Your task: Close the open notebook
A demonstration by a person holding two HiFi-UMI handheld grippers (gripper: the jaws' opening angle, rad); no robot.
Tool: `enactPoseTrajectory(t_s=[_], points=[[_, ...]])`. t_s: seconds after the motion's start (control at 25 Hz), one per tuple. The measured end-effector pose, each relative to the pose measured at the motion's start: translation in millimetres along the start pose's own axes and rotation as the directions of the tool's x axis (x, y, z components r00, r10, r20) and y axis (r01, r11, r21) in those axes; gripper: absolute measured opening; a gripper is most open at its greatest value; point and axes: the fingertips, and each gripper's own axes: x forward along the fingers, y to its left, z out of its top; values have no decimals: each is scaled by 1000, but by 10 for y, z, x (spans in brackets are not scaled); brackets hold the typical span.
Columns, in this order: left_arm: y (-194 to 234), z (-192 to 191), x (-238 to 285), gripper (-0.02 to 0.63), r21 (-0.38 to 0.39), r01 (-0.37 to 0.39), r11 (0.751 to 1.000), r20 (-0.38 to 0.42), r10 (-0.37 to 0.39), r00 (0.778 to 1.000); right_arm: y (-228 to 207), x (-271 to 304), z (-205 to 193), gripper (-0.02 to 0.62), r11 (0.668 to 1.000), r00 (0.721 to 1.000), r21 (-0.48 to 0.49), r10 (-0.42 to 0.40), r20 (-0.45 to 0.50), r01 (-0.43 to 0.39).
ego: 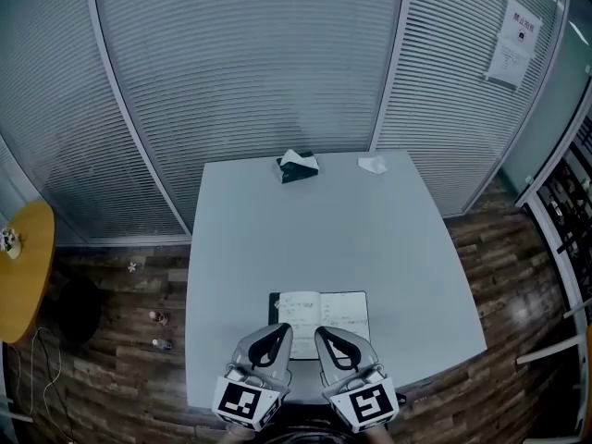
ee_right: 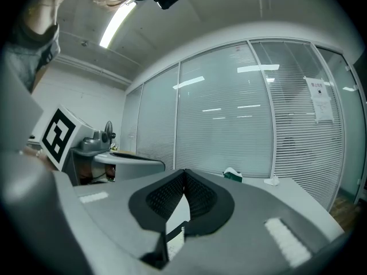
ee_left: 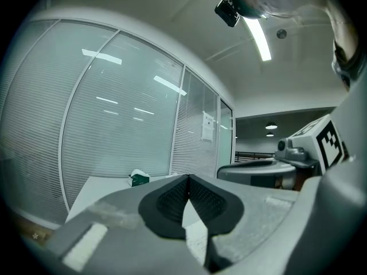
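Fingers [ee_left: 169, 202] of left gripper [ego: 280, 331], right gripper [ego: 324, 333] clenched, empty; notebook [ego: 342, 313] open flat, white written pages.

The notebook [ego: 319, 322] has white pages, the table [ego: 314, 239] is pale grey

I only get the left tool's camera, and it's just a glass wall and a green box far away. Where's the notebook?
Observer: The notebook lies open and flat near the table's front edge; the left tool and right tool both point over it.
Operator: Is the right tool open?
Observer: No, its jaws are together with nothing between them.
Operator: What's next to the table?
Observer: A round yellow table on its left, on the wood floor.
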Motion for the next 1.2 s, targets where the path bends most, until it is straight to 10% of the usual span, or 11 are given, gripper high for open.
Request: enactPoseTrajectory(t_s=[1.2], points=[[349,-1302,102,3,-30,-108,994,-252,97,963,-350,-113,-262,2,998,996,15,-54,-71,56]])
